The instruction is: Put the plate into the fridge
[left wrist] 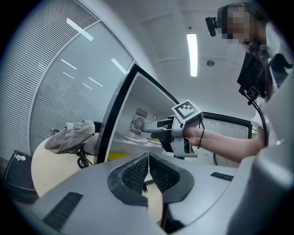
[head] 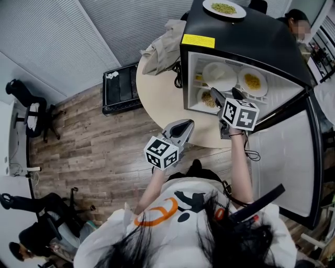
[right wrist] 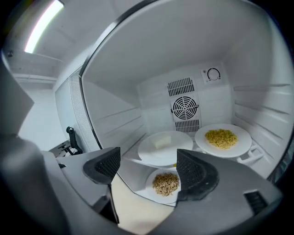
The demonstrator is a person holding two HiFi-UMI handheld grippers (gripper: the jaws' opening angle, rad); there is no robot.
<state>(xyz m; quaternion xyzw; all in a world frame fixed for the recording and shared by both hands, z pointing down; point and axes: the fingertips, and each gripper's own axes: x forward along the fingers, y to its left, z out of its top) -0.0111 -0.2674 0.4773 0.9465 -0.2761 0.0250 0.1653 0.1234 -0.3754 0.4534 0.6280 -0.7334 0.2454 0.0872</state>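
A black mini fridge (head: 246, 36) stands on a round table (head: 157, 89) with its door (head: 285, 162) swung open to the right. On its roof sits a plate of green food (head: 224, 8). The upper shelf holds a plate with a white block (right wrist: 164, 147) and a plate of yellow noodles (right wrist: 223, 139). Below them lies a plate of brown noodles (right wrist: 165, 183). My right gripper (head: 224, 94) is at the fridge mouth, open and empty (right wrist: 149, 167). My left gripper (head: 180, 128) hangs back over the table edge, shut on nothing (left wrist: 148, 158).
A grey bag (head: 162, 42) with a black cable lies on the table left of the fridge. A black crate (head: 121, 86) and an office chair (head: 29, 110) stand on the wooden floor. One person sits at the lower left (head: 36, 230), another behind the fridge (head: 298, 21).
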